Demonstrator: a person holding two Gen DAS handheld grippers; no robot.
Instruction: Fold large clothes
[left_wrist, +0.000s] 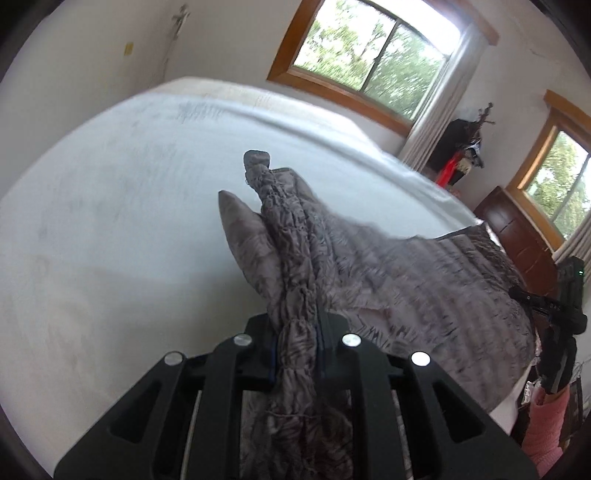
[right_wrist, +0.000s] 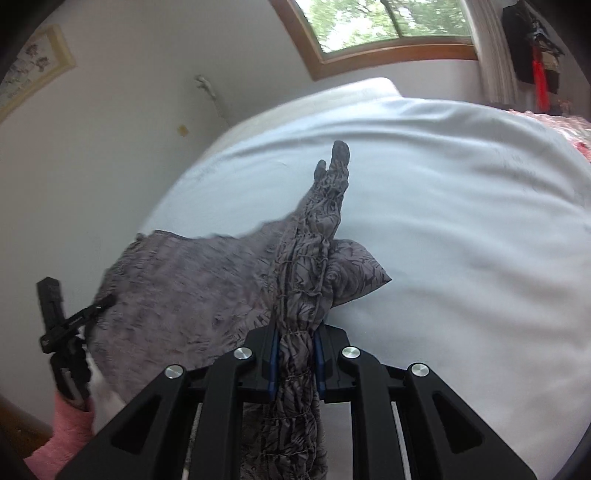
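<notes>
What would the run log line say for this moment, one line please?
stage: carrying | left gripper: shut on grey garment | right gripper: shut on same garment | garment: stretched between grippers above white bed

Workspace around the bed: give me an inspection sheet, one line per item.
Surface: wide bed under a pale blue-white sheet, mostly bare, lightly wrinkled.
Job's things: grey patterned crinkled garment, stretched between both grippers, its gathered edge pinched.
Clutter: nothing seen on the sheet.
Grippers: left gripper and right gripper, fingers both shut on the garment.
Cables: nothing seen.
Surroundings: wood-framed window, dark clothes hanging, brown wooden furniture, pink sleeve.
</notes>
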